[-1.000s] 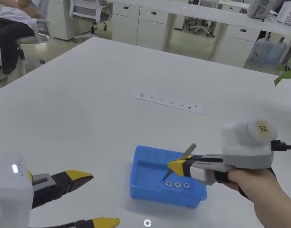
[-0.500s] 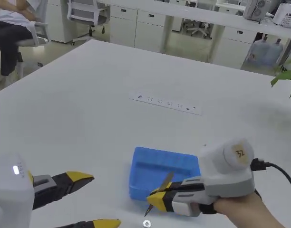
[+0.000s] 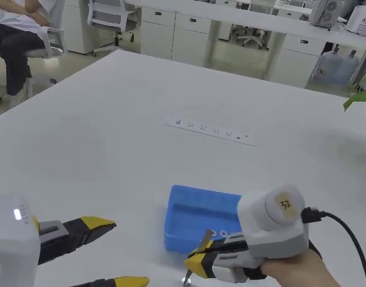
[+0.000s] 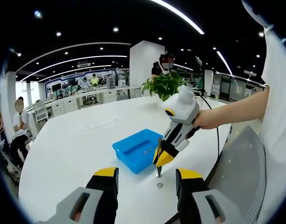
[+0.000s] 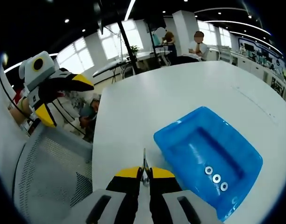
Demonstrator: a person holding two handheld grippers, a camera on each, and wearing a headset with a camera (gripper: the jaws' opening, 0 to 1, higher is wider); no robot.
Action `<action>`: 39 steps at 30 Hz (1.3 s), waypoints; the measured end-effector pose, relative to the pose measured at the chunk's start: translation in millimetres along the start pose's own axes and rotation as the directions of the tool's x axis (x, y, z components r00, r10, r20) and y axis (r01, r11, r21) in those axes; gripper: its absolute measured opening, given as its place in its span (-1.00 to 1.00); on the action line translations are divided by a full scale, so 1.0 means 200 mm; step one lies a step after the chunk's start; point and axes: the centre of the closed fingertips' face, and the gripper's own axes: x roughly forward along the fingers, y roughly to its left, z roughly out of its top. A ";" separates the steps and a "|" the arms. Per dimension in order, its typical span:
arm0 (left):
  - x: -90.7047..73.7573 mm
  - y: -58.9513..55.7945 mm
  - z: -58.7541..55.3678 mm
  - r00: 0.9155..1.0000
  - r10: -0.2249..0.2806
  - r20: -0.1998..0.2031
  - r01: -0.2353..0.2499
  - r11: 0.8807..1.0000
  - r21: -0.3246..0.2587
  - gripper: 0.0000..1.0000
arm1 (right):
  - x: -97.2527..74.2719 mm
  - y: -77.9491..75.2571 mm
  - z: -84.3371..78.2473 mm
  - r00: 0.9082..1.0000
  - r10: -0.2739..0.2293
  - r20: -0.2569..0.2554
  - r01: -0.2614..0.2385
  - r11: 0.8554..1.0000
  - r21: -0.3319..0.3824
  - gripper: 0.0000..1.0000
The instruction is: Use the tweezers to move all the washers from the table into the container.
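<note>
Head view first: the blue container [image 3: 177, 238] sits on the white counter [image 3: 129, 107]. The right gripper [image 3: 198, 263] is at the container's near edge, clamped tight on the tweezers [image 3: 205, 240]. Their tips dip toward the counter just in front of the container's front wall. That spot is crowded against the bottom of the frame, so what lies under the tips is hard to make out here. The left gripper [image 3: 114, 251] hangs well off to the container's left, jaws spread wide and holding nothing.

Over to the left gripper view, and here's the clear look. One loose washer [image 4: 160, 185] lies flat on the counter, just off the container's near corner. The tweezers stand steeply over it with their long axis running down at the counter. The tips look to be just above the washer and not yet touching. The right gripper is plainly the nearer of the two.

Right gripper view now: the jaws are pinched narrow, with the tweezers running straight out between them. The container lies ahead and to the right, with three washers [image 5: 216, 178] in a row on its floor.

The pick is on. I'd say it calls for a short drop along the tweezers' own line, then a lift over the front wall. A thin flat washer could skid away if it's nudged.
</note>
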 end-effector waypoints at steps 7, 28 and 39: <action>0.00 -0.01 0.00 1.000 -0.003 -0.003 0.004 1.000 0.002 -0.04 | 0.01 0.06 -0.01 0.999 0.019 -0.027 -0.021 0.996 -0.091 -0.94; 0.01 -0.02 0.01 1.000 -0.016 0.003 0.016 1.000 0.008 -0.05 | -0.20 -0.03 0.30 0.986 0.022 0.167 -0.015 0.999 -0.039 -0.94; 0.00 -0.02 0.01 1.000 -0.016 0.003 0.016 1.000 0.009 -0.07 | -0.22 -0.28 0.35 0.978 -0.067 0.198 0.057 0.997 0.055 -0.94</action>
